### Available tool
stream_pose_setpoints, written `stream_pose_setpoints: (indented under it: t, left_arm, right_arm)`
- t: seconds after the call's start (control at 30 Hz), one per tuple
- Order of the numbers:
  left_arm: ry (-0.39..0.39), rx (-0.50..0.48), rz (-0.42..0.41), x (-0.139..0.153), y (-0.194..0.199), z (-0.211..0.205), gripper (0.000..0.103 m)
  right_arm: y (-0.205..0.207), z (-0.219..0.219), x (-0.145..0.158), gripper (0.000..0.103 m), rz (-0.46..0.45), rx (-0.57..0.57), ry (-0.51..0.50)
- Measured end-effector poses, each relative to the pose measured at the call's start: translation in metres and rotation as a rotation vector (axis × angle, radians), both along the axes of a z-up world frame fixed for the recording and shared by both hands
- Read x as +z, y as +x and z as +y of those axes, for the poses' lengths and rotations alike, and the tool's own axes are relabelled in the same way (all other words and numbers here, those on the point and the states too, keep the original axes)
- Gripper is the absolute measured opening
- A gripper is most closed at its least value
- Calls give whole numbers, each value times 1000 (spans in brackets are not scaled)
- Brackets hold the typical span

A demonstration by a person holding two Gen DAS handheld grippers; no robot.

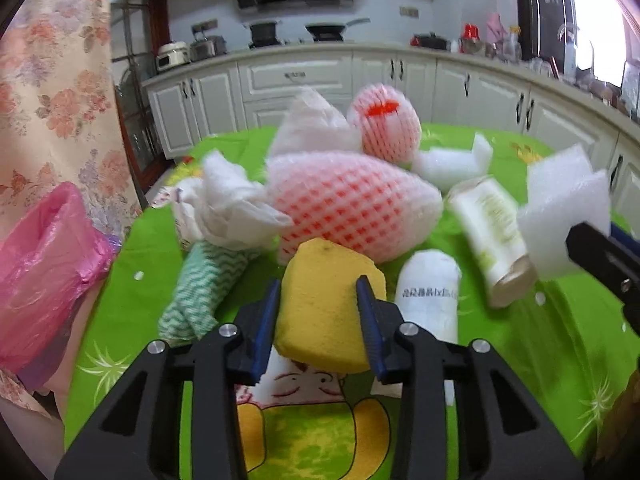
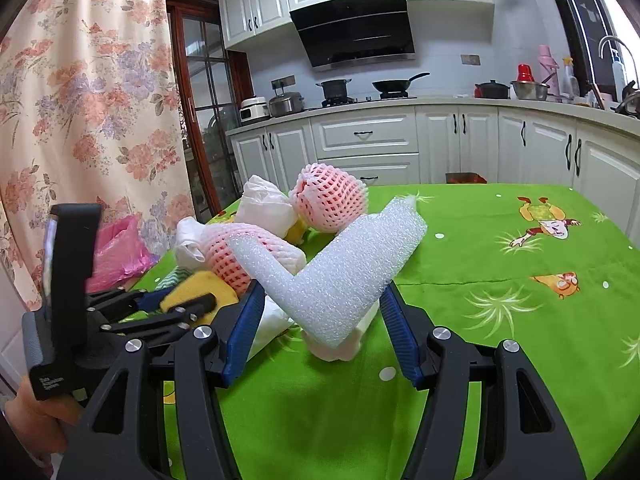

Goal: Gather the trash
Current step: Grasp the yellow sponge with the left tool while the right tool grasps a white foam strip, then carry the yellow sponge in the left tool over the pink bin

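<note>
My left gripper [image 1: 320, 296] is shut on a yellow sponge [image 1: 328, 312], held just above the green tablecloth [image 1: 540, 360]. My right gripper [image 2: 322, 300] is shut on an L-shaped white foam piece [image 2: 340, 272], lifted off the table; it also shows in the left wrist view [image 1: 564, 216]. Behind lie two pink foam fruit nets [image 1: 352, 208] [image 1: 386, 128], crumpled white tissues [image 1: 228, 204], a green-white cloth [image 1: 204, 292], a white roll [image 1: 430, 292] and a lying bottle [image 1: 494, 232]. A pink trash bag [image 1: 44, 272] hangs at the table's left edge.
A flowered curtain [image 2: 80, 100] hangs at the left behind the bag. White kitchen cabinets [image 2: 400, 140] and a stove counter run behind the table. Another white foam piece [image 1: 456, 160] lies at the back. The left gripper's body [image 2: 120, 312] is close left of my right gripper.
</note>
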State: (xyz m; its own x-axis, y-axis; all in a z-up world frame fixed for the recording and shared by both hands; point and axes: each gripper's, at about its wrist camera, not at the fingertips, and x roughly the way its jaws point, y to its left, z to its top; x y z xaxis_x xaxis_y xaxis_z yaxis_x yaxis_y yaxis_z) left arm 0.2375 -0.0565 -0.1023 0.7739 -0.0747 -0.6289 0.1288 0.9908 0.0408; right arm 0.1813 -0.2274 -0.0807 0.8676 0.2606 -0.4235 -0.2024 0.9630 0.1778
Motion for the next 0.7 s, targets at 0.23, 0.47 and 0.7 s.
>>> stream_pose_setpoints:
  t: [0.23,0.47,0.7]
  left_arm:
    - [-60,45,-108,15,-27,17,37]
    - [-119,87,-140,19,-54,44,37]
    - [-147,121,-158,20,-76,69,37]
  right_arm:
    - [-7,13,4,57,-26,34,-50]
    - [-9,22,3,57,-20,60,-59]
    - [-13,39,3,57,-10,104,-86]
